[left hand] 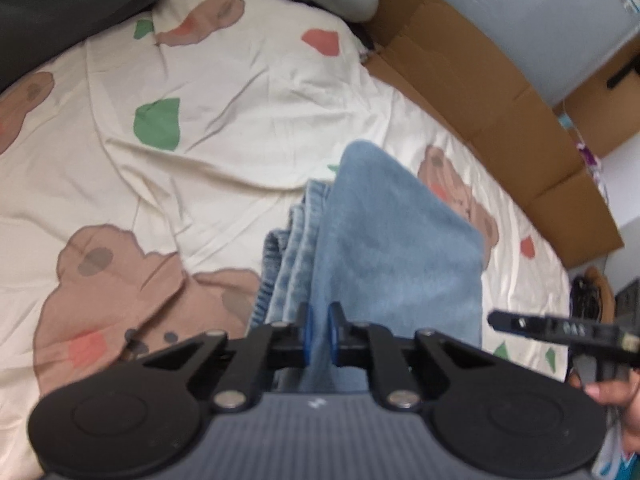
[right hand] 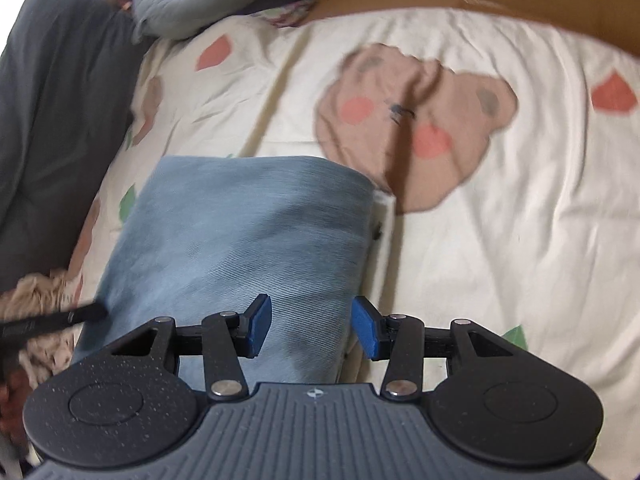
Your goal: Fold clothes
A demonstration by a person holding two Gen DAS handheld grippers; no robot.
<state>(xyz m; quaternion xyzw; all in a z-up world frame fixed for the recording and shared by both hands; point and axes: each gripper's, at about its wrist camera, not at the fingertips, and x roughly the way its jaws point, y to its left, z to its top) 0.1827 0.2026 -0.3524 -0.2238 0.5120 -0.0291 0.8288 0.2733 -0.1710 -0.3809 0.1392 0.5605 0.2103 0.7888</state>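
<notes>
Light blue jeans (left hand: 384, 240) lie folded on a cream bedsheet (left hand: 240, 128) printed with bears. My left gripper (left hand: 319, 334) is shut on the near edge of the jeans, the denim pinched between its blue pads. In the right wrist view the jeans (right hand: 248, 232) form a folded bundle on the sheet (right hand: 500, 220). My right gripper (right hand: 312, 326) is open, its jaws wide apart over the near right part of the jeans. The right gripper also shows at the right edge of the left wrist view (left hand: 560, 330).
A cardboard box wall (left hand: 500, 100) runs along the bed's far side. A dark grey blanket (right hand: 52, 140) and a grey pillow (right hand: 192, 4) lie at the bed's head. A beige crumpled garment (right hand: 36, 300) lies at the left.
</notes>
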